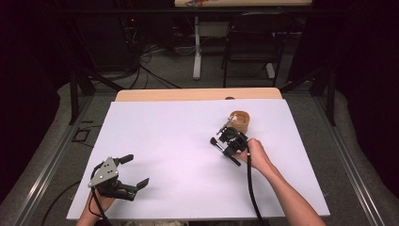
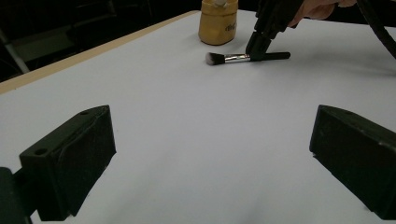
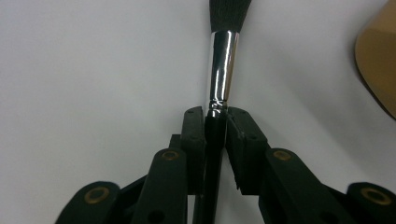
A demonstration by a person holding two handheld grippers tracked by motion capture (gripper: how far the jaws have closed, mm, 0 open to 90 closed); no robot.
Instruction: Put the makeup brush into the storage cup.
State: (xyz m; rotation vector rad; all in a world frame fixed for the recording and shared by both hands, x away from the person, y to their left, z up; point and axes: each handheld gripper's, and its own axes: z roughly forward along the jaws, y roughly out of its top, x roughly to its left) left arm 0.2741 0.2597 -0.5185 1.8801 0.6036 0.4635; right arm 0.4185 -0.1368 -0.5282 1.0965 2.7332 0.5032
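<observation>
The right gripper (image 3: 215,122) is clamping its jaws on the black handle of the brush (image 2: 243,57), lying on the counter (image 1: 179,141) near the cup (image 1: 240,121). Advise lifting straight, keeping the bristles clear. The left gripper (image 1: 134,172) is resting, jaws apart.

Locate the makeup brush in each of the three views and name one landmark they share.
High view: the makeup brush lies right of centre on the white sheet, under the right gripper.
Left gripper view: upper middle, lying level, bristles to the left, the right gripper clamped on its black handle.
Right gripper view: centre, ferrule and bristles pointing up, handle pinched between the jaws.
Shared landmark: the tan cup beside the brush.
</observation>
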